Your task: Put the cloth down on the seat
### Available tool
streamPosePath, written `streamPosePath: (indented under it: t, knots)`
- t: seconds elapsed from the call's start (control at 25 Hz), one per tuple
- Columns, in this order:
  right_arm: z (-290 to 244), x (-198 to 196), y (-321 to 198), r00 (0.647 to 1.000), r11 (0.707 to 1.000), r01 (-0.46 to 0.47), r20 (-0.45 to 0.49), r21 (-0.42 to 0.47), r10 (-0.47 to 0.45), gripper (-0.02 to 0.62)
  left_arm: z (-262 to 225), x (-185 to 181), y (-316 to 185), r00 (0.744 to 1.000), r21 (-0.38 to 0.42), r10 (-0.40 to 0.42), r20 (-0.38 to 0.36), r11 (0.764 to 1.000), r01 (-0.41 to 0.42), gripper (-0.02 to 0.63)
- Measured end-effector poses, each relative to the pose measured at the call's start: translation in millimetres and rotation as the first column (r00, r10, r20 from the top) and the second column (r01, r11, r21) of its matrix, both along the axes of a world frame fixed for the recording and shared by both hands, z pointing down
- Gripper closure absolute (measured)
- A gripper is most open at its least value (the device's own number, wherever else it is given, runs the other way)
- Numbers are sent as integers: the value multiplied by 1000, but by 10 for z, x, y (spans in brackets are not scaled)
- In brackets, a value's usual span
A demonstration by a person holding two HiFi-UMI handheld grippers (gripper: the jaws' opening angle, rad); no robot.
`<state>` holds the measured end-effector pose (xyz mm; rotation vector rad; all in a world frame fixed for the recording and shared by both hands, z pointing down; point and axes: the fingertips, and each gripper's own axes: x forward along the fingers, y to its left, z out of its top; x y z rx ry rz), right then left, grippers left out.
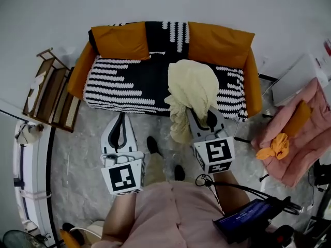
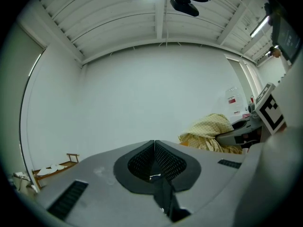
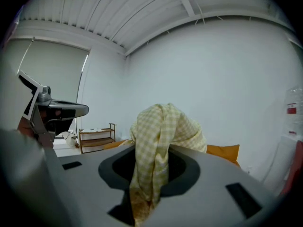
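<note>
A pale yellow checked cloth [image 1: 190, 94] hangs bunched over my right gripper [image 1: 202, 117], which is shut on it and held up in front of the sofa seat [image 1: 134, 81]. In the right gripper view the cloth [image 3: 158, 145] drapes over and between the jaws. The seat is black with white patterned stripes and has orange cushions [image 1: 121, 40] at its back. My left gripper [image 1: 120, 128] hangs lower to the left, shut with nothing in it; its jaws meet in the left gripper view [image 2: 154, 143], where the cloth [image 2: 213, 131] shows at the right.
A wooden shelf rack [image 1: 49, 92] stands left of the sofa. At the right lies a pink cushion [image 1: 302, 133] with an orange cloth [image 1: 275, 146] on it. The person's dark shoes [image 1: 164, 159] stand on the grey floor before the sofa. A cable [image 1: 243, 187] runs behind the right gripper.
</note>
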<state>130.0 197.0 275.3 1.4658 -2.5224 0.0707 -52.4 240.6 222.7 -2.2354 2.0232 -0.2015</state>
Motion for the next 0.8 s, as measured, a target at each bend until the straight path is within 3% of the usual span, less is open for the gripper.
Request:
streamPosePath:
  t: [0.4,0.8]
  knots:
    - [218,-660,-1254,999,1000,-8,-36,-25,7,489,295,-702,-1353,999,-26,11,-38,1000,-12,595]
    - [161,-1408,-2536,996,997,-69,-60,-21,67,489,222,-1433,-2777,994,-4,105,-43,994,-105,595]
